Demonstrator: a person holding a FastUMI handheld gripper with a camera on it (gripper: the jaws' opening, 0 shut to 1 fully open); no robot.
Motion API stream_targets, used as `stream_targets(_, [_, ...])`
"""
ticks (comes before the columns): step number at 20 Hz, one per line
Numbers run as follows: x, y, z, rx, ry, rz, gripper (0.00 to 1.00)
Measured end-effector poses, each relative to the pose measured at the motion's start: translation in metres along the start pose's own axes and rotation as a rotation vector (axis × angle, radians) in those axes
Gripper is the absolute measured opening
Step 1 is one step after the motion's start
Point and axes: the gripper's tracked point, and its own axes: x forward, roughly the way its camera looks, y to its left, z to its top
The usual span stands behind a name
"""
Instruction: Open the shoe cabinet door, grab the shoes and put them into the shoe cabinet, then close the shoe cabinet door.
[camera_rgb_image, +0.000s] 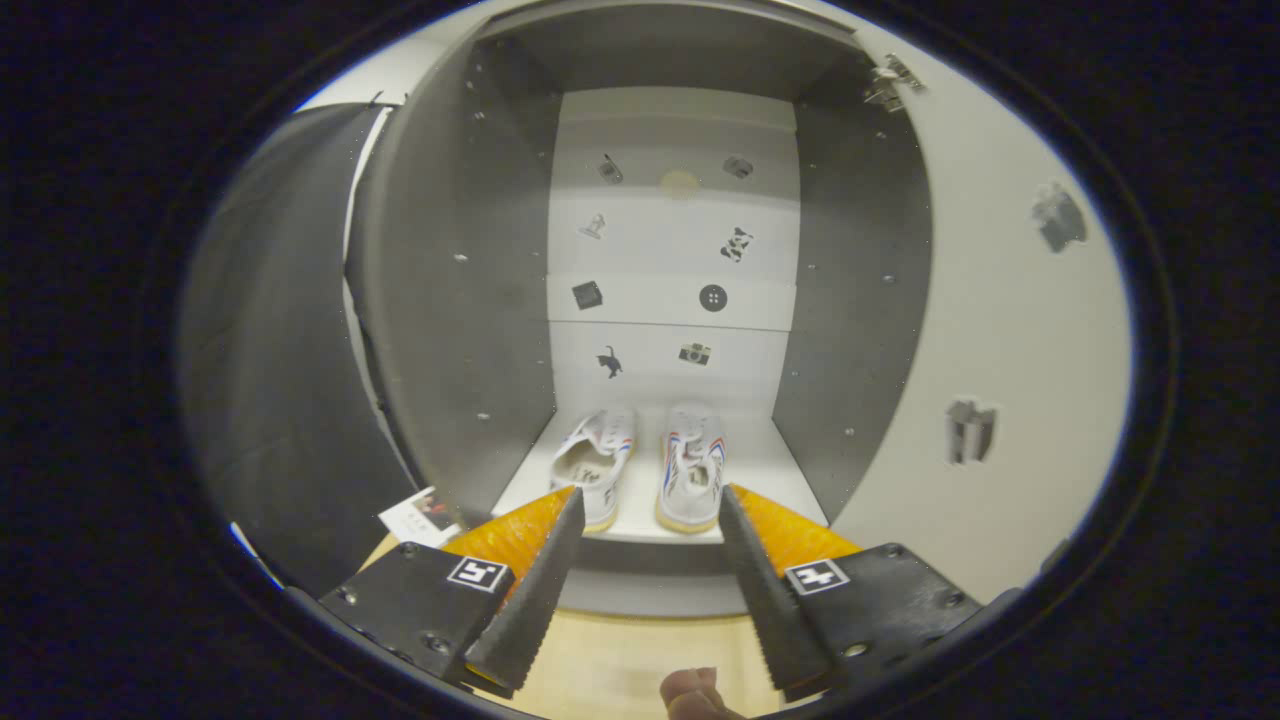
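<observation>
**A:** What do you have in front of you?

**B:** My gripper (648, 515) has its jaws spread wide with nothing between them. Just beyond the tips I see the open white shoe cabinet with grey side walls (460, 290), and a pair of white canvas shoes with red and blue stripes (650, 465) standing side by side on its white bottom shelf (770, 470).

**A:** Which way do the shoes point?

**B:** Their long axes run straight away from me, in line with the jaws. The right shoe looks toe-in toward the back panel. The left one shows its opening toward me, so its heel is nearest the jaws. They sit close together, a narrow gap between them, near the shelf's front edge.

**A:** Anything in the way?

**B:** The white cabinet door (1000, 330) is swung open off to the right of the jaws, with a metal hinge (890, 85) at its top and some dark stickers on its face. The white back panel (675, 250) carries small dark stickers too. Left of the jaws hangs the dark booth cloth (270, 340), with a small printed card (425, 515) lying low beside the cabinet. The light wooden floor (610, 660) lies under the jaws, and a fingertip (690, 690) shows below them.
</observation>
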Motion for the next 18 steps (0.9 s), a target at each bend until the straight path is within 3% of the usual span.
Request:
stream_targets(3, [-0.072, -0.005, -0.003, 0.001, -0.037, -0.008, 0.99])
stream_targets(11, [-0.244, -0.048, 0.006, 0.042, -0.144, 0.008, 1.0])
stream_targets(18, [-0.313, -0.099, 0.0, 0.084, -0.162, 0.054, 1.0])
